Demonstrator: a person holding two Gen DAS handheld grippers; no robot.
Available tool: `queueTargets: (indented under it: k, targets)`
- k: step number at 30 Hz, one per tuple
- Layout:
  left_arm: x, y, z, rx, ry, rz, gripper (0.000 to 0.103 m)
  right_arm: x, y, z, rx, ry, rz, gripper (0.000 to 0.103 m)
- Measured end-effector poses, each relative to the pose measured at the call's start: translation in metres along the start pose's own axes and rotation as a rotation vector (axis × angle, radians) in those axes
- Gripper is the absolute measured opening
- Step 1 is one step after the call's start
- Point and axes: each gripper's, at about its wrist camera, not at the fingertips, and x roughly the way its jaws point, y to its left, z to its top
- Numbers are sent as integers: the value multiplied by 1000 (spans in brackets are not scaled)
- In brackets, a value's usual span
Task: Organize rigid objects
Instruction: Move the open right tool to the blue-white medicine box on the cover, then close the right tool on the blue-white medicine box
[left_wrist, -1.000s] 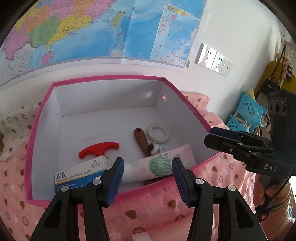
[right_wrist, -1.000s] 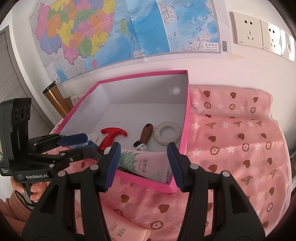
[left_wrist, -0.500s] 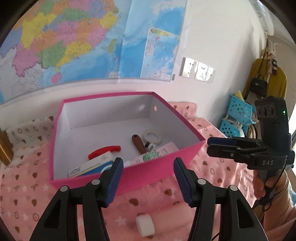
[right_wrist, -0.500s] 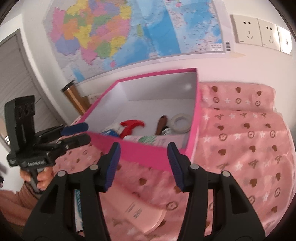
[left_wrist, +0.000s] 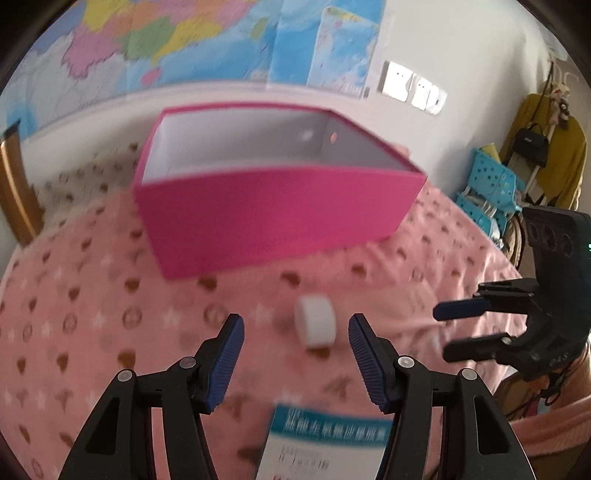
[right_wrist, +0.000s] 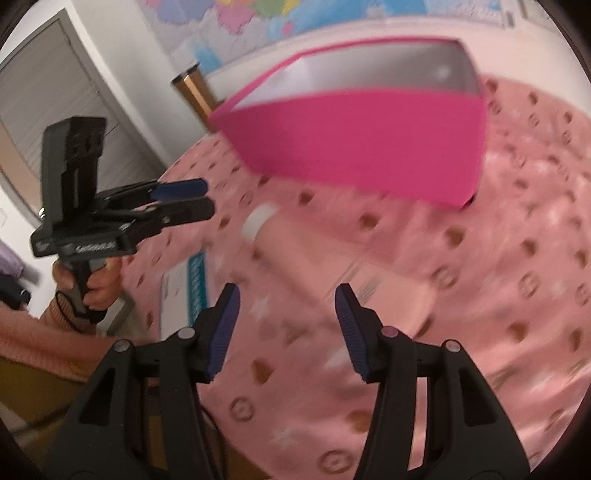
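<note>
Your left gripper (left_wrist: 295, 354) and right gripper (right_wrist: 287, 325) both have fingers spread, empty; pink box (left_wrist: 273, 218) sits upper centre.

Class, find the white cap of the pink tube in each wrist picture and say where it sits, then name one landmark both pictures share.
Left wrist view: the white cap lies low and just right of centre, on the cloth.
Right wrist view: the white cap sits left of centre, below the box's near wall.
Shared landmark: the pink box.
</note>
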Motion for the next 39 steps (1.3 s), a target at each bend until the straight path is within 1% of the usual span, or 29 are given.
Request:
queueTargets:
  k: [1,6,8,12,17,23,27,29,33,39]
  targets:
    - [-1,1,-3,-4,5,1,60,4,5,-5,-3,19,23,56]
    - [-10,6,-21,-24,26,10,60,15,20,-22,-19,81,79,56]
    - [-12,8,-28,-32,36,10,60,17,22,-28,-11,99,83,56]
    - [-17,9,-40,-39,54,-2,60,19,24,-36,21,115,128,56]
    - [-16,1,-55,-25,74,-4,60,26,34,-41,35,133,158,56]
    - [-15,2,-64,-51,91,-46,60,31,47,-42,17,144,177,56]
    - [-12,-2,-67,-53,106,-76,60,32,47,-41,25,128,173,55]
    - [-11,-4,-67,-48,109,-82,60,33,48,-40,28,118,158,55]
    - [-8,-4,-65,-57,108,-107,60,32,38,-33,50,77,97,55]
    - [0,-2,-57,-77,102,-125,60,34,25,-21,74,33,49,55]
